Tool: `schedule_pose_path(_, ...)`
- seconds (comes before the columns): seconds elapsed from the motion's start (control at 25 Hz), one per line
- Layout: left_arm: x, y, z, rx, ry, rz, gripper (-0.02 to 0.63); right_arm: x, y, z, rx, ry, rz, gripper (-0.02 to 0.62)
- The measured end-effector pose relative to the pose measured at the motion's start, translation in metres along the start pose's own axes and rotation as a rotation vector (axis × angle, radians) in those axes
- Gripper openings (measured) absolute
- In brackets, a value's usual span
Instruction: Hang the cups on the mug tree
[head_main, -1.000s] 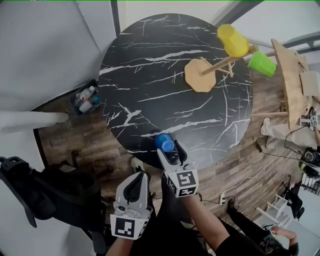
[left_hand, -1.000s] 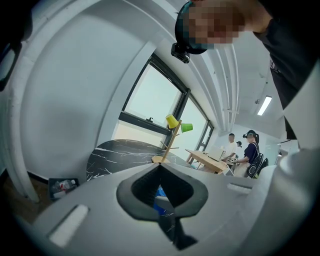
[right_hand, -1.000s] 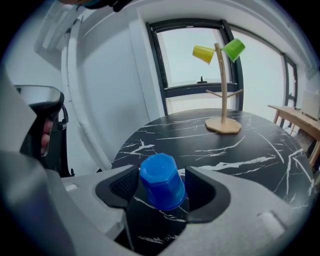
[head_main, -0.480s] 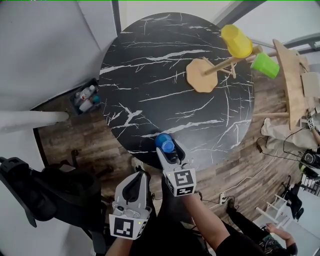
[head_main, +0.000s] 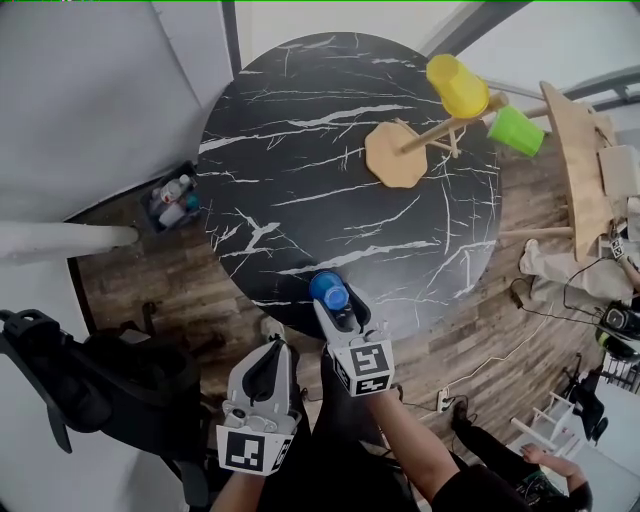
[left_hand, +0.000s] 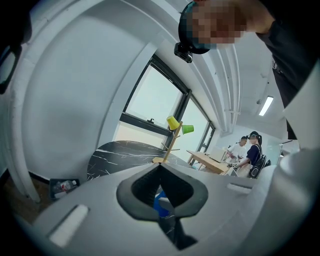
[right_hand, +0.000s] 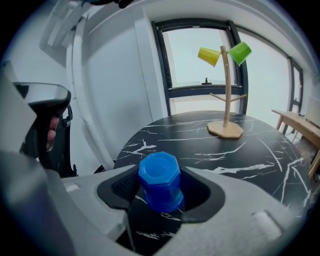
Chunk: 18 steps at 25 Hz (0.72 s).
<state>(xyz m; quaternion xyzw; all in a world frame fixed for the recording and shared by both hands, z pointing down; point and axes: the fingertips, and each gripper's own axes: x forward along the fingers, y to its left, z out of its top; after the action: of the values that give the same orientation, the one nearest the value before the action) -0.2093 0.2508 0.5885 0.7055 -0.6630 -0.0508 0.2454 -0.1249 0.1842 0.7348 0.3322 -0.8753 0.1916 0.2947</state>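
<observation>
- The black marble table lies open from its near edge to the mug tree.
- The yellow cup and green cup crowd the tree's top pegs.

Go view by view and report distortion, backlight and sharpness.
Head view: evenly lit and sharp, though the wide lens makes the mug tree look tilted. Left gripper view: strong fisheye curving, bright windows, and a mosaic patch on top. Right gripper view: blue cup crisp, corners dark.

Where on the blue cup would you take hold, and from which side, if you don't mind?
Grip the blue cup across two opposite flat faces of its side wall, coming from the near table edge: it stands upside down, closed base up.
</observation>
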Motion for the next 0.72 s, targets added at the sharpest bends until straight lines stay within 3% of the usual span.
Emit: schedule_pose_path(0.72,0.003,-0.090,0.053,0.057,-0.032,-0.037,0.000,-0.116,-0.032,0.053,0.021,-0.087,0.026,0.247)
